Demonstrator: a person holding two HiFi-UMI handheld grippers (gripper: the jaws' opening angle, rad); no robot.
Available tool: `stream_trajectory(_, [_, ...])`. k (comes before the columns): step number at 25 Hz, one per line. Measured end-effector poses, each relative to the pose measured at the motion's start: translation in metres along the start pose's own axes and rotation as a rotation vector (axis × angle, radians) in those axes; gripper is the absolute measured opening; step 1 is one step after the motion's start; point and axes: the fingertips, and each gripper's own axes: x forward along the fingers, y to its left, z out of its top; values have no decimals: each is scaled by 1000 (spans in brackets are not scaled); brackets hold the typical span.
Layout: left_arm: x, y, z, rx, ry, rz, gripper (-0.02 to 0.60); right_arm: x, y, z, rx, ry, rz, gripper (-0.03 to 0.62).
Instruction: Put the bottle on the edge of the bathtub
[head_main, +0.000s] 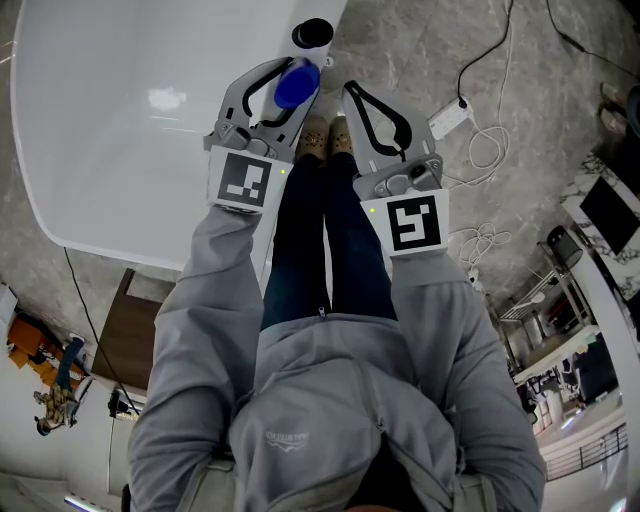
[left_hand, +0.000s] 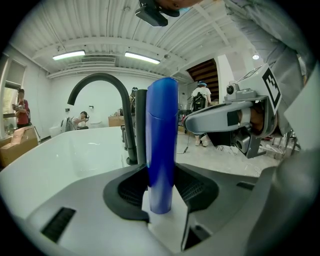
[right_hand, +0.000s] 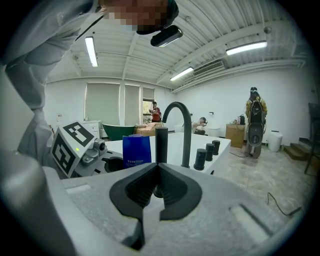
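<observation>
The blue bottle (head_main: 297, 86) stands upright between the jaws of my left gripper (head_main: 296, 70), which is shut on it. It is held above the near right end of the white bathtub (head_main: 130, 120), close to the black faucet (head_main: 313, 32). In the left gripper view the bottle (left_hand: 161, 145) fills the middle, with the curved faucet (left_hand: 100, 85) just behind it. My right gripper (head_main: 352, 92) is beside the left one, over the floor, shut with nothing in it. The right gripper view shows its pads (right_hand: 150, 182) meeting, with the bottle (right_hand: 136, 149) to the left.
The bathtub rim carries the faucet (right_hand: 180, 130) and black knobs (right_hand: 206, 154). A power strip (head_main: 450, 118) and white cables lie on the marble floor to the right. My own legs and shoes (head_main: 325, 140) stand between the grippers. People stand in the background.
</observation>
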Motion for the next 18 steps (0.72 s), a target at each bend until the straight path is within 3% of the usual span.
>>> stream_trajectory(5, [0, 1, -11, 23, 51, 9, 184, -1, 1, 3, 7, -10, 0, 3])
stream_trajectory(10, [2, -2, -9, -2, 43, -12, 239, -6, 6, 6, 12, -9, 4, 3])
stream_trajectory(18, [-15, 0, -15, -38, 92, 6, 264, -18, 7, 34, 7, -40, -22, 3])
